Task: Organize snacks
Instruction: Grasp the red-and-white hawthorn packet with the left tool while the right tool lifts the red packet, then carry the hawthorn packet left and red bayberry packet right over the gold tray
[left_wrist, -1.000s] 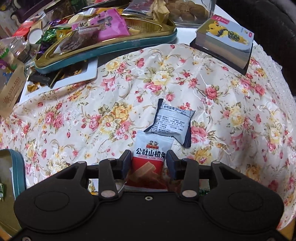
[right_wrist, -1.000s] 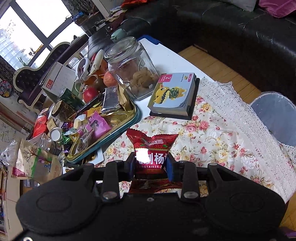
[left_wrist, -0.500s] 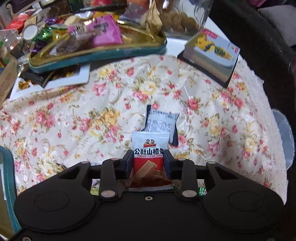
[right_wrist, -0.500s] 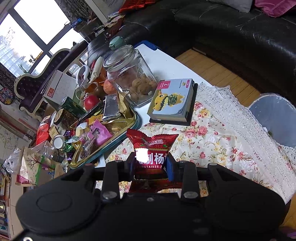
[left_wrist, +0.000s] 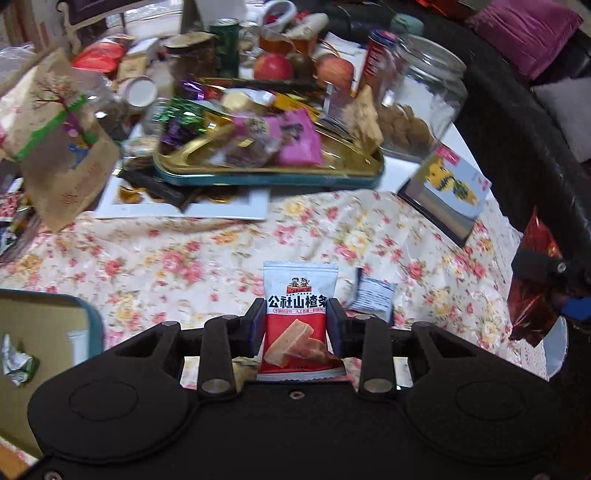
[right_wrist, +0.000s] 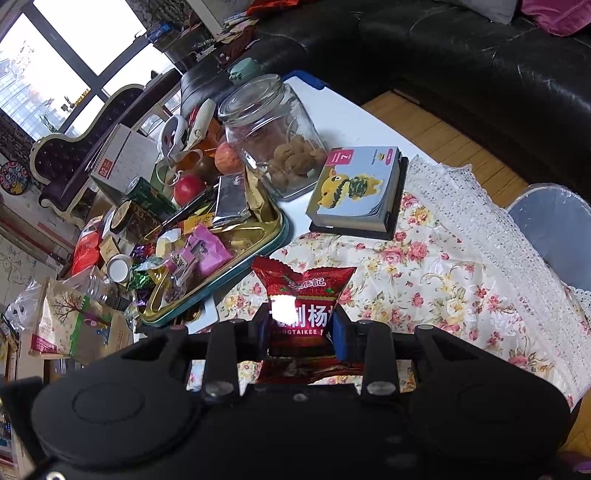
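**Both grippers loaded, snacks off the cloth**

Far left: brown paper bag (left_wrist: 62, 147) beside gold snack tray (left_wrist: 266, 168), heaped with wrapped sweets. Centre: left gripper (left_wrist: 295, 325), jaws pinching a red-and-white hawthorn-strip packet (left_wrist: 297, 314) upright, clear of the floral tablecloth (left_wrist: 184, 258). Grey-white packet (left_wrist: 373, 295) lies flat on the cloth just right. Cookie jar (left_wrist: 417, 110) behind. Right gripper (right_wrist: 301, 328), jaws clamped on a shiny red snack bag (right_wrist: 303, 295), held above the cloth.

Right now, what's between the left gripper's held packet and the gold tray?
Left wrist view: only bare floral tablecloth, then a white flat box under the gold tray. The white-and-red packet is clamped in the left gripper.
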